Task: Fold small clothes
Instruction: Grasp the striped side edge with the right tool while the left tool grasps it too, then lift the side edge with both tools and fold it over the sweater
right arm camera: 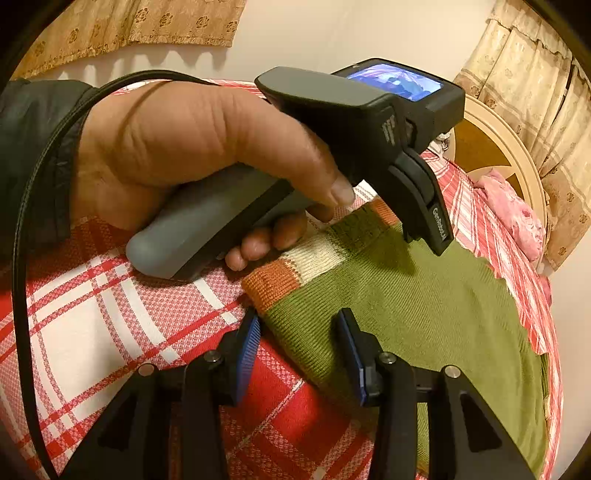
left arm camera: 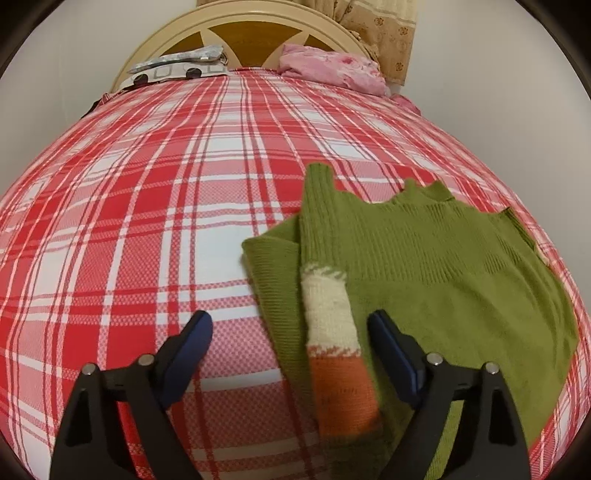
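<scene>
A small olive-green knitted sweater (left arm camera: 436,266) lies flat on a bed covered with a red-and-white plaid sheet (left arm camera: 155,206), towards the right of the left wrist view. One sleeve, ending in a cream band and an orange cuff (left arm camera: 341,391), is folded over the sweater's body and runs down towards the camera. The left gripper (left arm camera: 290,325), black with dark blue pads, stands wide open above that cuff: the cuff lies between the two fingers, but neither pad presses on it. In the right wrist view a hand (right arm camera: 192,147) in a dark sleeve holds the left gripper's grey handle (right arm camera: 207,221) over the sleeve. The right gripper (right arm camera: 297,325) hangs at the sweater's near edge with its fingers partly apart; a fold of the green knit lies in the gap, and the pads show no grip on it. At the far end of the bed stand a cream round headboard (left arm camera: 258,26), a crumpled pink cloth (left arm camera: 332,66) and a grey patterned bundle (left arm camera: 181,68). Beige flowered curtains (right arm camera: 535,92) hang behind.
</scene>
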Available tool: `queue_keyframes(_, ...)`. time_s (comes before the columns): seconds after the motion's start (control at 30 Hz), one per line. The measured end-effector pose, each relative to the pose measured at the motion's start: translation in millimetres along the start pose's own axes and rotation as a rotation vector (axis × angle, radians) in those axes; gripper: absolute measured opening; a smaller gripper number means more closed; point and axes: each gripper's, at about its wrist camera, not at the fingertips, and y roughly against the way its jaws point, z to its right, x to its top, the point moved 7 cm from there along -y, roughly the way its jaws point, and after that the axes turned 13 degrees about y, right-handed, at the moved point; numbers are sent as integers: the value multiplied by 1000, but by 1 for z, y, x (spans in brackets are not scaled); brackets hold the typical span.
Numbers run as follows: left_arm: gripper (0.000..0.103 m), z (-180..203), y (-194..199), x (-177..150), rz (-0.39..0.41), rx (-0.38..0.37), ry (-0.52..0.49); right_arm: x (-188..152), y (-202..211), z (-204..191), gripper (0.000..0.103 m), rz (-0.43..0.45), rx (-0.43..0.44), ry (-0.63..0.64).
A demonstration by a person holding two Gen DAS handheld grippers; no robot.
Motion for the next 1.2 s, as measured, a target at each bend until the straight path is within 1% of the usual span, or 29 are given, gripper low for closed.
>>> queue_keyframes(0.07, 82, 1, -1, 1, -2, -13, 2, 0, 0, 0, 44, 1, -2, 1)
queue_keyframes(0.13, 71, 4, 0, 0, -4, -34, -9, 0, 1, 0, 44, 2, -2, 0)
queue_keyframes(0.2, 69, 7, -1, 1, -6, -44, -13, 0, 1, 0, 44, 4, -1, -3)
queue_keyframes(0.23, 64, 7, -1, 1, -9, -54, -11, 0, 1, 0, 44, 5, 0, -4)
queue_keyframes(0.37, 55, 8, -2, 2, -26, -112, 9, -1, 1, 1, 43, 7, 3, -10)
queue_keyframes(0.4, 48, 8, -2, 2, -31, -132, 14, -1, 2, 2, 43, 8, 3, -10)
queue_keyframes(0.43, 45, 8, -1, 2, -35, -150, 23, -1, 2, 3, 43, 8, 4, -9)
queue_keyframes(0.5, 40, 8, -2, 3, -42, -177, 39, -2, 1, 3, 43, 7, 1, -5)
queue_keyframes(0.6, 40, 6, -2, 4, -47, -197, 65, -2, 1, 4, 42, 7, 0, -1)
queue_keyframes(0.67, 44, 5, -3, 4, -55, -207, 83, -2, 1, 4, 42, 7, 2, -2)
queue_keyframes(0.8, 45, 1, -5, 6, -68, -231, 126, -2, 0, 4, 42, 6, -1, 2)
queue_keyframes(0.87, 41, 5, -4, 5, -63, -227, 104, -1, 0, 2, 42, 7, -5, 4)
queue_keyframes(0.9, 37, 6, -3, 5, -62, -228, 97, -2, 0, 3, 42, 8, -2, 2)
queue_keyframes(0.93, 29, 7, -3, 5, -64, -234, 94, -2, 0, 3, 42, 11, 5, -4)
queue_keyframes(1.0, 25, 6, -2, 6, -71, -258, 108, -2, 0, 8, 34, 19, 63, -39)
queue_keyframes(1.03, 24, 5, -2, 7, -78, -269, 123, -3, 1, 14, 32, 18, 104, -79)
queue_keyframes(1.1, 24, 2, -3, 8, -96, -285, 145, -5, 4, 30, 20, 31, 200, -194)
queue_keyframes(1.13, 23, 2, -3, 9, -104, -292, 158, -7, 5, 37, 17, 36, 230, -230)
queue_keyframes(1.17, 22, 1, -3, 9, -107, -298, 167, -10, 7, 42, 13, 41, 235, -243)
queue_keyframes(1.2, 21, 2, -3, 10, -107, -302, 174, -11, 8, 45, 13, 44, 233, -241)
